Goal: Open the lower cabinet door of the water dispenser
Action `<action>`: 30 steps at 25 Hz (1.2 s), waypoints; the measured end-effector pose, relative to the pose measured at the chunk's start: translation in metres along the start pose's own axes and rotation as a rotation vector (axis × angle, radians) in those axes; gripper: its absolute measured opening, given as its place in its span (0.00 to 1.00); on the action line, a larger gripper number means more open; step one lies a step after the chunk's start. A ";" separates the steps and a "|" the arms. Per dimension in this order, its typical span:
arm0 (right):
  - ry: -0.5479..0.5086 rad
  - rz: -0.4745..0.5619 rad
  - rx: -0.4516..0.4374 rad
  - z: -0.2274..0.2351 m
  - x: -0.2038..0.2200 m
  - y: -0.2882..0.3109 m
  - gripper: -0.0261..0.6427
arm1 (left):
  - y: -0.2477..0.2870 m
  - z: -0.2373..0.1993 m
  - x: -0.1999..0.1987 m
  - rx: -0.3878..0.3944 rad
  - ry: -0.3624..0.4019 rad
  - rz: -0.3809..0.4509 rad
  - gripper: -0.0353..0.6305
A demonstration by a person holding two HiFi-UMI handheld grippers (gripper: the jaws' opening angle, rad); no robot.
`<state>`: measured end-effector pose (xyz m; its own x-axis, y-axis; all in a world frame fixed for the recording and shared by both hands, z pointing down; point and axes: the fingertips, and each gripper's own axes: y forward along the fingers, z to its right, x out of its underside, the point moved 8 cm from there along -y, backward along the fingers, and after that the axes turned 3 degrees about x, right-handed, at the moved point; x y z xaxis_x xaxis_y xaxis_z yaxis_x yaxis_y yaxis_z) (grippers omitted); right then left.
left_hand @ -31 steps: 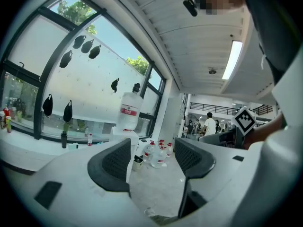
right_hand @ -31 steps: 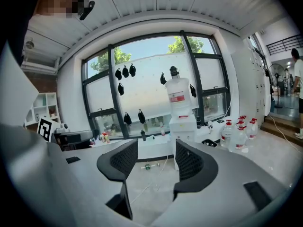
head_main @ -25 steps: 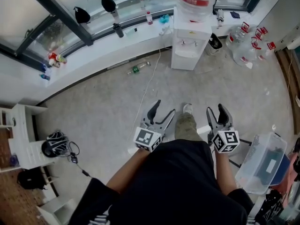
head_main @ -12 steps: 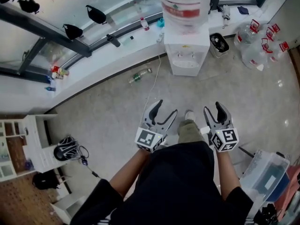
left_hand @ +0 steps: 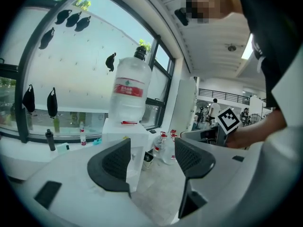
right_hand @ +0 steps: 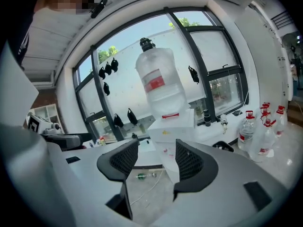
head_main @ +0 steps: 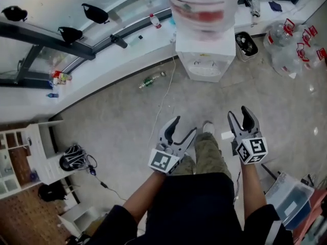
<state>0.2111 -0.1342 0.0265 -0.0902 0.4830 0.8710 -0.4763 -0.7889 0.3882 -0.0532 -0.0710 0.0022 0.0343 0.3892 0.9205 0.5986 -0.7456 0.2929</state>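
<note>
Bright window daylight — fisheye-warped edges

Head view steeply down, gripper views forward, all share the water dispenser point(head_main: 204, 55)

White water dispenser point(head_main: 205, 60) stands upright against the window ledge point(head_main: 117, 60); clear bottle point(head_main: 202, 4) inverted on top.

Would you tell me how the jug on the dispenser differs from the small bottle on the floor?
The jug stands on the dispenser; the small bottle lies on its side. The jug is far bigger than the bottle. The jug's label is red, the bottle's green. Both are labelled bottles.
</note>
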 end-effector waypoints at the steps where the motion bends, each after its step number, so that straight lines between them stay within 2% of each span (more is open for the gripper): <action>1: -0.007 0.004 0.005 0.006 0.005 0.009 0.36 | 0.006 -0.007 0.004 -0.005 -0.002 -0.005 0.46; 5: -0.014 -0.009 0.022 0.012 0.037 0.034 0.37 | 0.018 -0.029 0.022 -0.016 -0.010 0.043 0.46; 8: 0.003 0.015 0.045 0.004 0.056 0.044 0.37 | 0.016 -0.045 0.040 -0.026 -0.015 0.043 0.46; 13: -0.044 -0.002 0.049 -0.010 0.092 0.070 0.37 | 0.017 -0.073 0.076 -0.058 -0.009 0.048 0.46; 21: -0.056 -0.004 0.061 -0.002 0.178 0.127 0.37 | 0.041 -0.131 0.167 -0.136 -0.055 0.026 0.46; 25: -0.017 0.037 0.122 0.020 0.224 0.163 0.37 | 0.079 -0.155 0.223 -0.148 -0.069 0.033 0.46; 28: 0.002 0.102 0.215 0.033 0.247 0.176 0.37 | 0.107 -0.165 0.261 -0.120 -0.053 0.013 0.46; 30: 0.012 0.105 0.242 0.040 0.258 0.184 0.37 | 0.120 -0.169 0.278 -0.106 -0.036 -0.002 0.46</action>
<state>0.1346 -0.1701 0.3345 -0.1392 0.3974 0.9071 -0.2407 -0.9021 0.3582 -0.1068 -0.1438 0.3367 0.0627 0.4086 0.9105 0.5104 -0.7971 0.3226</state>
